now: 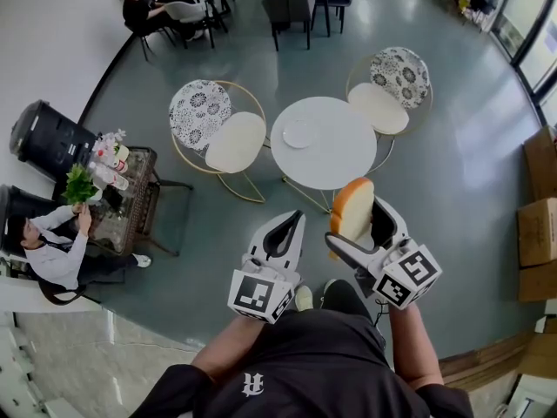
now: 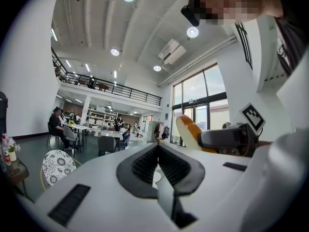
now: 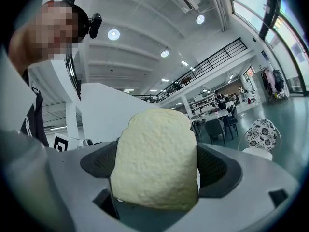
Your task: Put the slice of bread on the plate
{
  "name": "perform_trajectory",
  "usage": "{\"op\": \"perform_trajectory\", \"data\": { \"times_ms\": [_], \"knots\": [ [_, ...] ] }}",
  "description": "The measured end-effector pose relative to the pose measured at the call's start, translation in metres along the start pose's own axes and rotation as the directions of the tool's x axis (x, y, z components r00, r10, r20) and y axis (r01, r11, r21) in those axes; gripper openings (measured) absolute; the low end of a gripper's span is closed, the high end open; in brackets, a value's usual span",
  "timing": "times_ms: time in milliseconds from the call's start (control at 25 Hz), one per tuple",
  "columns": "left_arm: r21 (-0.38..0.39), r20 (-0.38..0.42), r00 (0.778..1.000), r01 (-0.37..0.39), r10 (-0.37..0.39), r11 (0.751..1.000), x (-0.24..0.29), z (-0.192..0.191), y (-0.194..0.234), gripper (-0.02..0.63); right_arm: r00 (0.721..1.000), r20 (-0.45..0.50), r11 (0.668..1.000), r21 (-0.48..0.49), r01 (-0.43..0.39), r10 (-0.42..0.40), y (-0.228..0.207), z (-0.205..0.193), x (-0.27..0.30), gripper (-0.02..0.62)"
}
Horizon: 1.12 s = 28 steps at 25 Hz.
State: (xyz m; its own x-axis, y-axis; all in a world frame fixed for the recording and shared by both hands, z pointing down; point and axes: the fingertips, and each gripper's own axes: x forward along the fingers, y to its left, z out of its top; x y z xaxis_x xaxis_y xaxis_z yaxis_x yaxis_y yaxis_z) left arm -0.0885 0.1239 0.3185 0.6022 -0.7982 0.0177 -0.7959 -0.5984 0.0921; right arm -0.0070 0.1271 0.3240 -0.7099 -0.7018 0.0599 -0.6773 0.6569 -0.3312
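Cream-coloured and upright, the slice of bread [image 1: 352, 209] is clamped between the jaws of the right hand-held gripper [image 1: 359, 220], lower centre-right of the head view, well short of the round white worktop [image 1: 339, 155]. The plate [image 1: 298, 134] lies bare on that worktop's left part. The left hand-held gripper [image 1: 292, 219] has its jaws pressed together on nothing. The pickup looks done; what is left is to carry the slice to the plate, lower it and let go.

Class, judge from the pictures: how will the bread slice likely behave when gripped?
The bread stands upright in the right gripper without sagging, so probably fairly stiff and light. Its spongy crumb suggests hard squeezing would dent it.
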Motion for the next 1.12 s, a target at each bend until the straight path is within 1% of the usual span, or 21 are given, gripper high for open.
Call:
{"op": "perform_trajectory", "data": {
  "times_ms": [120,280,560,800,960,1120],
  "knots": [
    [-0.008,-0.002,1.0,-0.004,0.004,1.0,0.014,0.0,0.018,0.006,1.0,-0.008,1.0,0.007,-0.003,0.003,-0.012,0.001,0.02,0.511],
    [-0.009,-0.004,1.0,-0.014,0.014,1.0,0.042,-0.004,0.038,0.005,1.0,-0.018,1.0,0.025,-0.014,0.015,-0.04,0.001,0.046,0.511],
    [0.003,-0.001,0.998,-0.056,0.056,0.998,0.112,0.002,0.084,0.005,0.997,-0.044,0.997,0.039,-0.066,0.068,-0.097,0.021,0.106,0.511],
    [0.0,-0.017,0.994,-0.11,0.11,0.994,0.174,0.002,0.121,0.006,0.99,-0.079,0.992,0.049,-0.114,0.117,-0.151,0.036,0.154,0.511],
    [-0.009,-0.028,0.988,-0.15,0.149,0.989,0.204,-0.005,0.147,0.005,0.984,-0.111,0.989,0.054,-0.137,0.142,-0.181,0.031,0.184,0.511],
    [-0.03,-0.051,0.985,-0.167,0.165,0.986,0.229,-0.016,0.172,0.006,0.978,-0.143,0.987,0.086,-0.138,0.15,-0.208,0.021,0.211,0.511]
  ]
}}
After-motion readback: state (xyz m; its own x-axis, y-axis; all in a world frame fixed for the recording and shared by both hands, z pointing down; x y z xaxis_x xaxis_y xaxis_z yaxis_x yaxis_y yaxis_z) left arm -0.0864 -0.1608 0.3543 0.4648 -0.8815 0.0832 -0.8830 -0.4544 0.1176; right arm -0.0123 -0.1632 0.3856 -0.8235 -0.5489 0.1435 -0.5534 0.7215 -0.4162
